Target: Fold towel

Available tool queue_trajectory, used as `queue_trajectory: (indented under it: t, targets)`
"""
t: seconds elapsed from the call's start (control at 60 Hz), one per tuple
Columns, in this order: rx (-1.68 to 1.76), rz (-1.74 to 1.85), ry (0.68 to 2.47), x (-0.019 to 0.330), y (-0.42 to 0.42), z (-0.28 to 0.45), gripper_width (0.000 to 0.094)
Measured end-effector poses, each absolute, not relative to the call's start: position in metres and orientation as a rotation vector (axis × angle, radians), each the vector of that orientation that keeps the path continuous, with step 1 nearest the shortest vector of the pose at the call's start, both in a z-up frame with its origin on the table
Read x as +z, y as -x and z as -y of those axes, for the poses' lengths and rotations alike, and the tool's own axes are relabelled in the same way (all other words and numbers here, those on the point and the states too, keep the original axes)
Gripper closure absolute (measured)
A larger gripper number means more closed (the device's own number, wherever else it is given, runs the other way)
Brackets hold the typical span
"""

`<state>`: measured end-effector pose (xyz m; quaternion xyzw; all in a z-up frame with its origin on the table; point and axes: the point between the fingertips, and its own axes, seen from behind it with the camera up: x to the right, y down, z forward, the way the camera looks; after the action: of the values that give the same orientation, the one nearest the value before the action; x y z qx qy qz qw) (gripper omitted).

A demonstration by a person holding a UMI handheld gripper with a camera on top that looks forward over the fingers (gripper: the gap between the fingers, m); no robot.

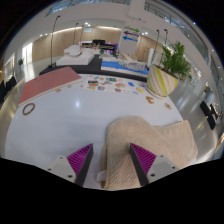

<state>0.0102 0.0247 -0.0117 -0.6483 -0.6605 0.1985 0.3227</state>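
Note:
A beige towel [150, 142] lies in a folded heap on the white table [60, 125]. Its near end runs back between my fingers, with a small white tag showing at its left edge. My gripper [112, 165] is open low over the table. The left finger [80, 158] stands clear of the towel with bare table between them. The right finger [143, 158] sits over the cloth. The rest of the towel spreads ahead and to the right of the fingers.
A reddish-brown mat [50, 83] lies at the far left of the table, with a small ring [28, 107] near it. A row of coloured discs [110, 86] runs along the far side. A green plant [176, 62] and furniture stand beyond.

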Motion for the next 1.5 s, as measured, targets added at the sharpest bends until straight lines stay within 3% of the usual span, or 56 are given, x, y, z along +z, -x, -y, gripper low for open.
queue_trajectory:
  t: [0.05,0.183,0.35,0.55,0.683,0.833,1.033,1.117,1.15,1.3,1.333,1.5]
  targets:
    - [0.558,1.734,1.712,-0.016,-0.010,-0.022,0.0233]
    - [0.456,1.713,1.692,-0.019,-0.014,-0.047,0.0877]
    - [0.517,1.835,1.700,-0.006,-0.014,-0.038,0.0909]
    - [0.657,1.747,1.738,0.089,0.003,-0.099,0.0908]
    - [0.665,1.677,1.779,0.124,0.009,-0.177,0.0909]
    - [0.583,1.629,1.797,0.105,0.011,-0.267,0.0906]
    - [0.410,1.659,1.771,0.039,-0.008,-0.342,0.0907]
    - [0.384,1.672,1.751,0.024,-0.015,-0.347,0.0850]
    - [0.387,1.677,1.736,0.024,-0.016,-0.345,0.0773]
    - [0.396,1.632,1.718,0.075,-0.036,-0.339,0.0046]
    - [0.425,1.622,1.744,0.089,-0.043,-0.329,0.0110]
    - [0.508,1.579,1.832,0.171,-0.107,-0.284,0.0092]
